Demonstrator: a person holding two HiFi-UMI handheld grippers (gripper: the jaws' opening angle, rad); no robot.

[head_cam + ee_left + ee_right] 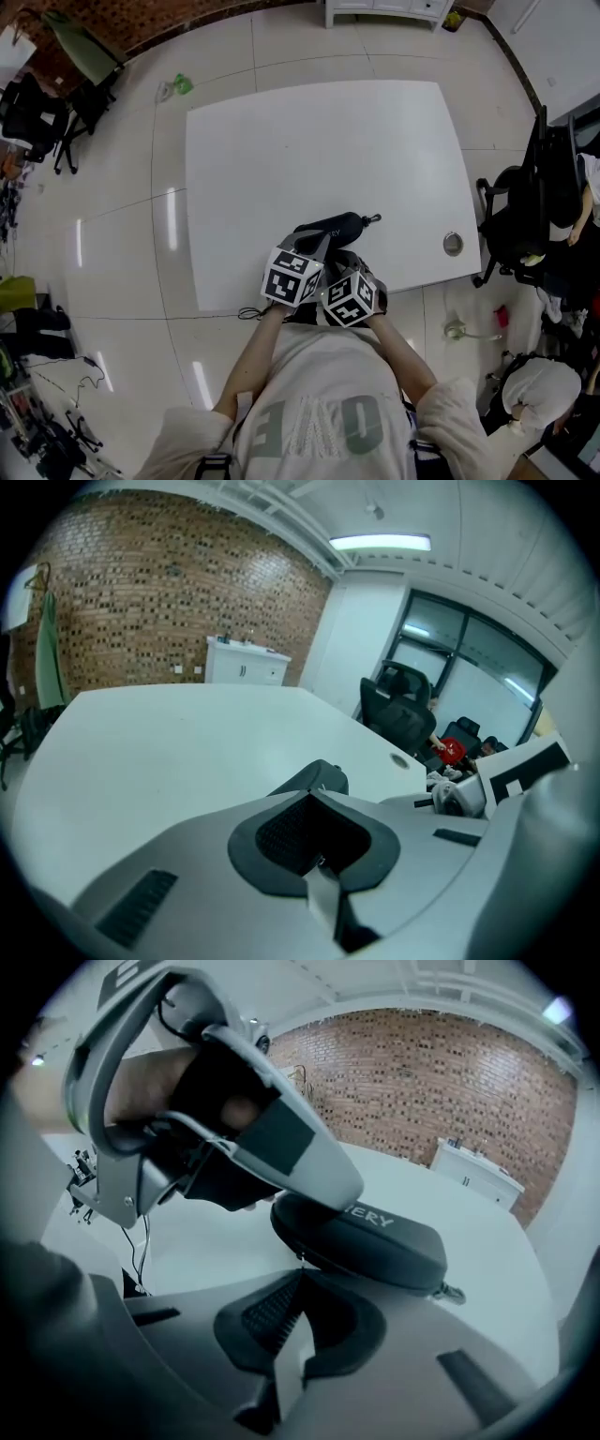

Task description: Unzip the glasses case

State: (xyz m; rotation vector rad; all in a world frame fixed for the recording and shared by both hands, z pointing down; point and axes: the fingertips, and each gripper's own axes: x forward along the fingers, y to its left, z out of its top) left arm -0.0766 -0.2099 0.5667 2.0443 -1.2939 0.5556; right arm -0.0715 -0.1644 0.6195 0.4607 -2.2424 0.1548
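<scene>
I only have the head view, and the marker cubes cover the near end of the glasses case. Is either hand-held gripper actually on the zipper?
Observer: Yes, it looks so. In the right gripper view, the right hand-held gripper has its jaws shut on a small zipper pull at the seam of the glasses case.
Operator: And the left one?
Observer: The left hand-held gripper has its jaws together. In its own view, the case's end shows just beyond the tips.

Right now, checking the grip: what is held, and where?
The right gripper pinches the zipper pull of the case; the left gripper seems to clamp the case's end.
</scene>
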